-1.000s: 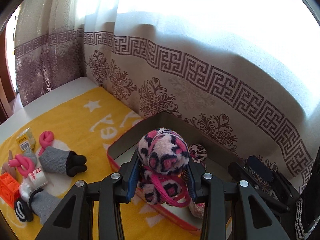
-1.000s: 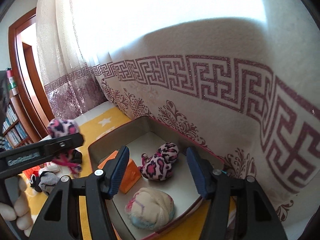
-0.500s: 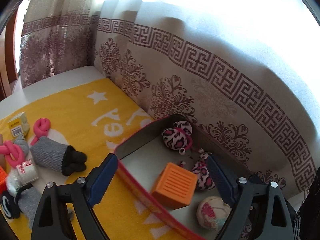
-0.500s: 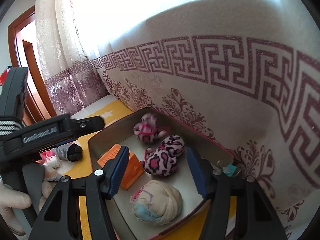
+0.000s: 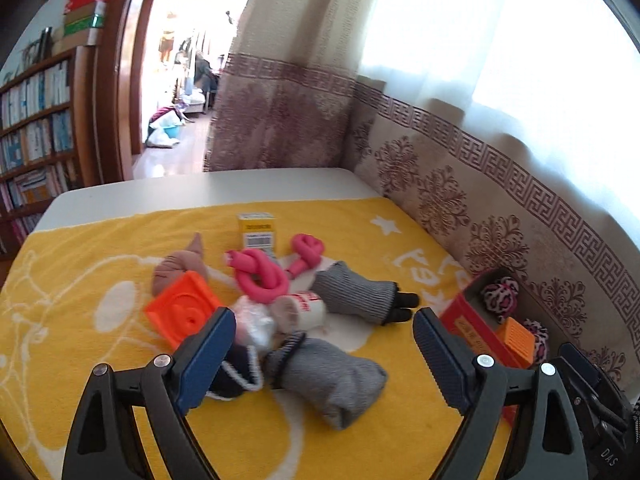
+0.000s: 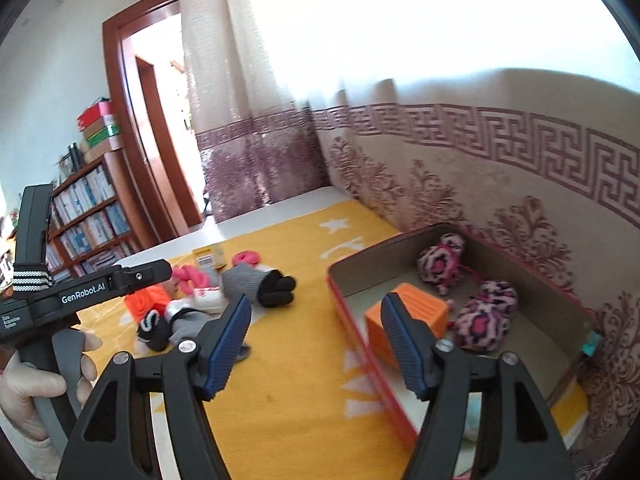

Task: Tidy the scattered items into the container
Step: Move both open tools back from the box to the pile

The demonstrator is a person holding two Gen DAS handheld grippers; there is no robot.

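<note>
- Fingers [image 5: 204,360]: left gripper [image 5: 324,354] wide, empty — lined up on grey glove [image 5: 328,376], left of red box [image 5: 476,332].
- Right gripper [image 6: 316,344] opening, nothing between, beside box — free for next pick.

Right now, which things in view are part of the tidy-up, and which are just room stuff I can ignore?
Job:
container, holding orange block and leopard plush toys
still scattered: grey gloves, pink foam knots, yellow box, orange tile, small white cup
left gripper open, empty; right gripper opening, empty

Ignore:
curtain
bookshelf
yellow blanket
</note>
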